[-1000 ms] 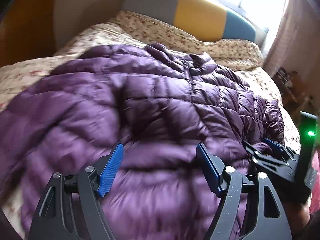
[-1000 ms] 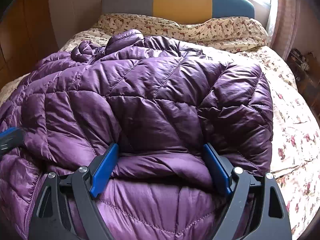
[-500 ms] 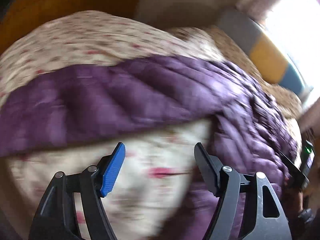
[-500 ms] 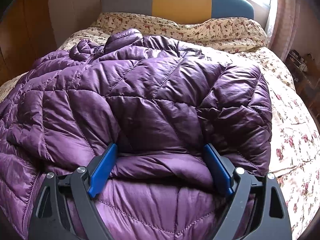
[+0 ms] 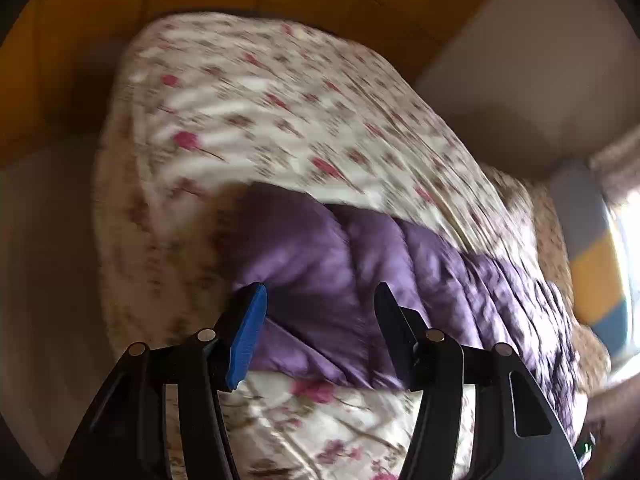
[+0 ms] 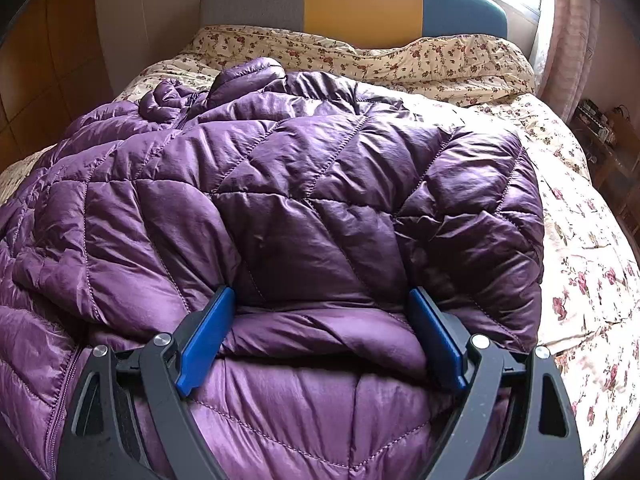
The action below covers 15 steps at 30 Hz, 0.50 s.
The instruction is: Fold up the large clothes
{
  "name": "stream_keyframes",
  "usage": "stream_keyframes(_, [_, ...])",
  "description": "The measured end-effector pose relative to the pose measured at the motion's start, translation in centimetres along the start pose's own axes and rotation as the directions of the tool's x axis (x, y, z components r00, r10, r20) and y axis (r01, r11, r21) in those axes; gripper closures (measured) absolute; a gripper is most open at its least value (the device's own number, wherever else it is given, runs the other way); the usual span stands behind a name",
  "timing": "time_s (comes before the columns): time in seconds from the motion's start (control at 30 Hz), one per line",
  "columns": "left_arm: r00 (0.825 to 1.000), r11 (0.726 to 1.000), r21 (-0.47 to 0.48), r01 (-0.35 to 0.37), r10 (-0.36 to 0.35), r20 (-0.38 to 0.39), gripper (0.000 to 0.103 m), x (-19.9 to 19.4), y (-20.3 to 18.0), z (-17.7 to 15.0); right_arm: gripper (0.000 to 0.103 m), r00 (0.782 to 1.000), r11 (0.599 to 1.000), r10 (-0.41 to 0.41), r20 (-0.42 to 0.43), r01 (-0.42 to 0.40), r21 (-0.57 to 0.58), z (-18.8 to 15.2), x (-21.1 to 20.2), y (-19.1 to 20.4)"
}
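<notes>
A purple quilted down jacket (image 6: 304, 208) lies spread across a bed covered by a floral quilt (image 6: 580, 248), with the collar end toward 12 o'clock, near the grey, yellow and teal headboard (image 6: 360, 4).

Right gripper (image 6: 320, 332): jaws stand wide apart. A puffed fold of the jacket fills the space between the blue pads (image 6: 206, 340) from 9 to 3 o'clock, and both pads lie against the fabric. Whether they press it or merely rest beside it cannot be told. The jacket extends from this claw toward 12, 10 and 2 o'clock; the quilt shows bare at 3 o'clock.

Left gripper (image 5: 320, 320): the view is blurred and tilted. The jaws have just been closing and stand partly apart. The sleeve or edge end of the jacket (image 5: 320, 264) sits between the fingers, running away from the claw toward 3 o'clock. The left blue pad (image 5: 246, 336) lies at the fabric's outer edge; a visible gap shows fabric between the fingers, not yet pinched. Floral quilt (image 5: 260, 100) lies at 12 o'clock and again at 6 o'clock beneath the claw. Wooden panelling (image 5: 72, 52) stands at 10 o'clock.
</notes>
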<state>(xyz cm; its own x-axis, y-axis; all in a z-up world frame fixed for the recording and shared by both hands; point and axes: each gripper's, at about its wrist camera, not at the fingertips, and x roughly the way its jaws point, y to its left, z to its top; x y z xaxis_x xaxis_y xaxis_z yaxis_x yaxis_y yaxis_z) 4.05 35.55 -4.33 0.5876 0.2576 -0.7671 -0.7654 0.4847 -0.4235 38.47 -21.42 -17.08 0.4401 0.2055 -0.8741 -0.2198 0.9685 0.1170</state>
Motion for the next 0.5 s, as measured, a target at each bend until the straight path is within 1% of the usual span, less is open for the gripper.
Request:
stream_keyframes(0.1, [0.998,0.996,-0.083,-0.025,0.029,0.053,0.046,-1.7,2.4,0.4,0.016,1.0,1.0,0.002,0.0,-0.002,0.002,0.1,0.0,-0.1])
stream_keyframes(0.13, [0.998,0.994,-0.106,-0.022,0.028,0.058,0.046,-2.0,3.2,0.5,0.016,1.0,1.0,0.003,0.0,-0.003,0.002,0.1,0.0,-0.1])
stream_keyframes(0.17, [0.999,0.992,-0.127,-0.019,0.025,0.046,0.046,-1.9,3.9,0.6,0.016,1.0,1.0,0.003,0.001,-0.003,0.002,0.1,0.0,-0.1])
stream_keyframes(0.2, [1.0,0.989,-0.146,-0.015,0.017,0.014,0.046,-1.6,4.7,0.5,0.016,1.0,1.0,0.003,0.0,-0.003,0.002,0.1,0.0,-0.1])
stream_keyframes(0.33, [0.998,0.985,-0.171,0.026,-0.036,-0.058,0.046,0.0,4.7,-0.3,0.016,1.0,1.0,0.003,0.001,-0.003,0.002,0.1,0.1,-0.1])
stream_keyframes(0.4, [0.999,0.993,-0.118,-0.017,0.012,-0.04,0.047,0.2,3.4,-0.8,0.016,1.0,1.0,0.005,0.0,-0.005,0.003,0.1,0.1,-0.2])
stream_keyframes(0.43, [0.999,0.995,-0.09,-0.03,0.027,-0.032,0.058,0.3,2.9,-0.9,0.016,1.0,1.0,0.005,0.0,-0.005,0.003,0.1,0.1,-0.2])
stream_keyframes(0.47, [0.999,0.998,-0.06,-0.021,0.02,-0.025,0.078,0.2,2.2,-0.9,0.016,1.0,1.0,0.005,0.0,-0.005,0.003,0.1,0.1,-0.2])
stream_keyframes(0.5, [1.0,0.999,-0.038,-0.024,0.023,-0.021,0.084,0.1,1.8,-0.9,0.016,1.0,1.0,0.005,0.0,-0.005,0.003,0.1,0.1,-0.2])
